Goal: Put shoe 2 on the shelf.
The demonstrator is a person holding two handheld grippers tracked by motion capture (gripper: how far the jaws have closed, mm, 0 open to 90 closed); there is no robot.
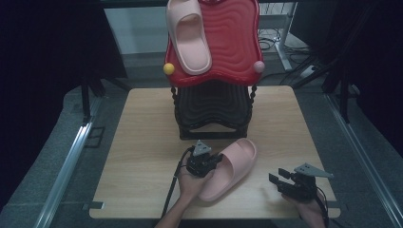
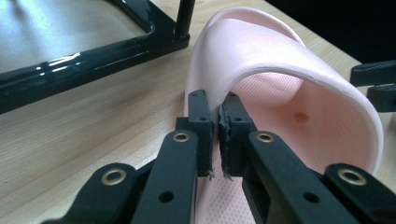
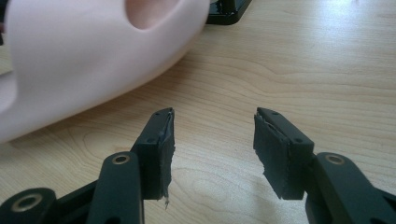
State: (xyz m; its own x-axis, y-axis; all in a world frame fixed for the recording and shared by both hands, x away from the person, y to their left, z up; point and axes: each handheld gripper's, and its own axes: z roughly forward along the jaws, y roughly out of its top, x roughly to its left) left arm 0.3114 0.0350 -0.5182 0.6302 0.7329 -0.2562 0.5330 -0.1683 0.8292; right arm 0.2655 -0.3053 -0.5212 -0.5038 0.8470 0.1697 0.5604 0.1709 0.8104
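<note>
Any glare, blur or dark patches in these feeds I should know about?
High view: table evenly lit, surroundings nearly black. Left gripper view: bright glare on the rack's black base; the slipper strap by the left gripper stays sharp. Right gripper view: slipper soft and washed out, the right gripper and wood grain crisp.

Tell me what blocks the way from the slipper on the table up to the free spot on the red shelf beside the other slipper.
Nothing visible blocks it. The left gripper is shut on the table slipper just in front of the rack; the red shelf is bare to the right of the other slipper.
</note>
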